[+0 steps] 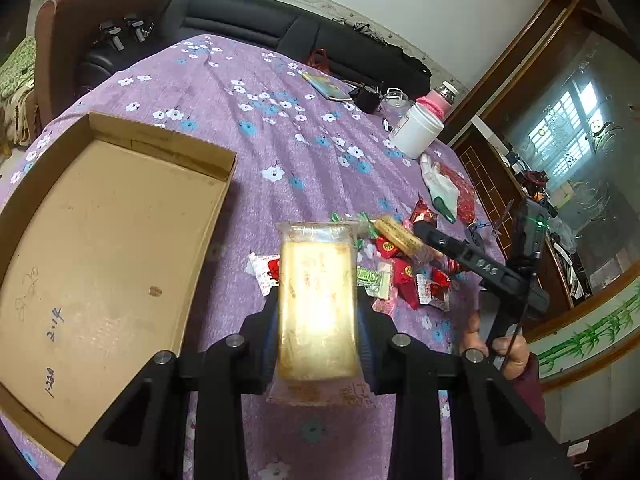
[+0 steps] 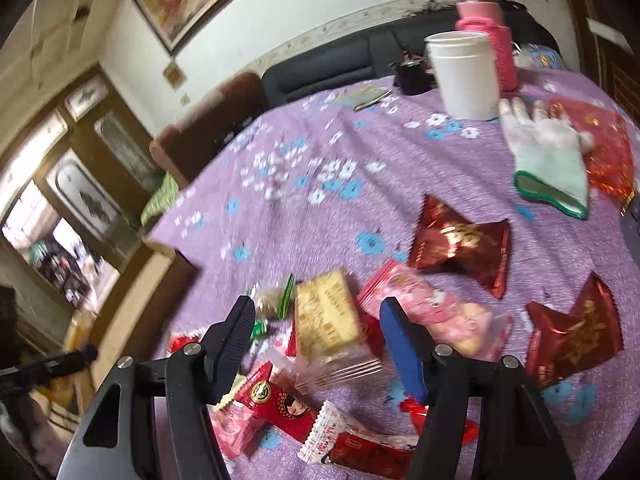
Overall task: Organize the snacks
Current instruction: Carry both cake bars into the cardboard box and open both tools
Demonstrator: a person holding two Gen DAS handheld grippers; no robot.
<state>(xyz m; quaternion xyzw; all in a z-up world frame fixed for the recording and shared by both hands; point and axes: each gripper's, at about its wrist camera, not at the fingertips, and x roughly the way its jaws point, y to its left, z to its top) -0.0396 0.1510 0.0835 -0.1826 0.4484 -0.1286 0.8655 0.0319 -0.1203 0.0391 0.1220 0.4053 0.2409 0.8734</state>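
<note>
On the purple cloth (image 1: 280, 152), at far left, I see the cardboard box (image 1: 100, 240) lying bare inside. Just right of it, my left gripper (image 1: 318, 300) is clenched on a yellow biscuit pack (image 1: 318, 304), lifted above the cloth. Further right lies the snack pile (image 2: 360, 340). My right gripper (image 2: 316, 320) stands released over it, jaws astride another biscuit pack (image 2: 326, 320), pads not touching.
</note>
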